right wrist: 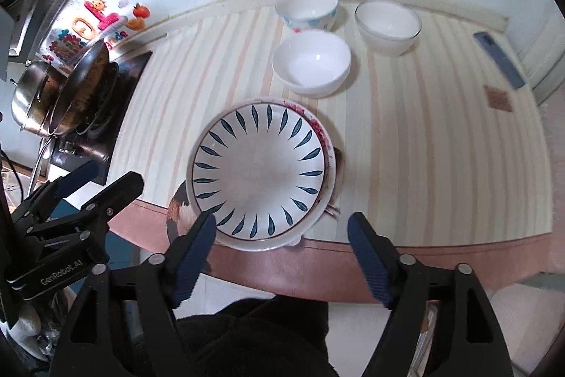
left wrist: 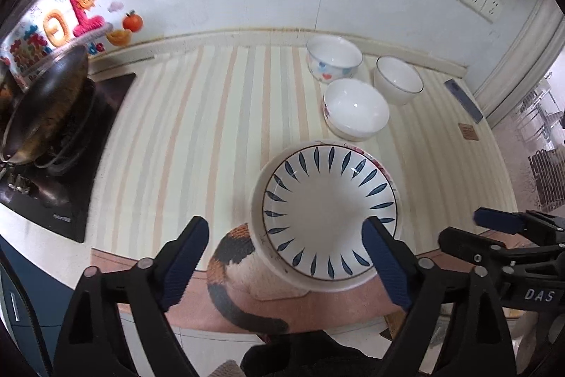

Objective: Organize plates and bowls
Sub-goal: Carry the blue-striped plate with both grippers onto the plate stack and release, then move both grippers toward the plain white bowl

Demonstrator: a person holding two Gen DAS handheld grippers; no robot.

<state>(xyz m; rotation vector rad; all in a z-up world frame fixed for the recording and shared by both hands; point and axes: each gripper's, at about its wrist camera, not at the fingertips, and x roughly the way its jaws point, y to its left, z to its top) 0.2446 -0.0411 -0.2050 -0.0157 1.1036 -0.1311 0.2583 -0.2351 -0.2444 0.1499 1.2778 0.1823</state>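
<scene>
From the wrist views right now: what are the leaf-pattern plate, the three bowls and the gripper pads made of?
Leaf-pattern plate: looks like glazed ceramic; glossy white with painted blue leaves.
Bowls: probably glazed ceramic or opal glass; smooth, shiny white, one with coloured prints.
Left gripper and right gripper pads: apparently ribbed blue rubber or plastic, matte, on black plastic arms.

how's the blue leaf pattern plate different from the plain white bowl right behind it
The white plate with blue leaf marks is wide, shallow and patterned inside; the plain white bowl is narrower, deeper and unmarked inside. The plate rests on another, red-patterned plate; the bowl sits directly on the striped mat. Both are upright and empty.
</scene>
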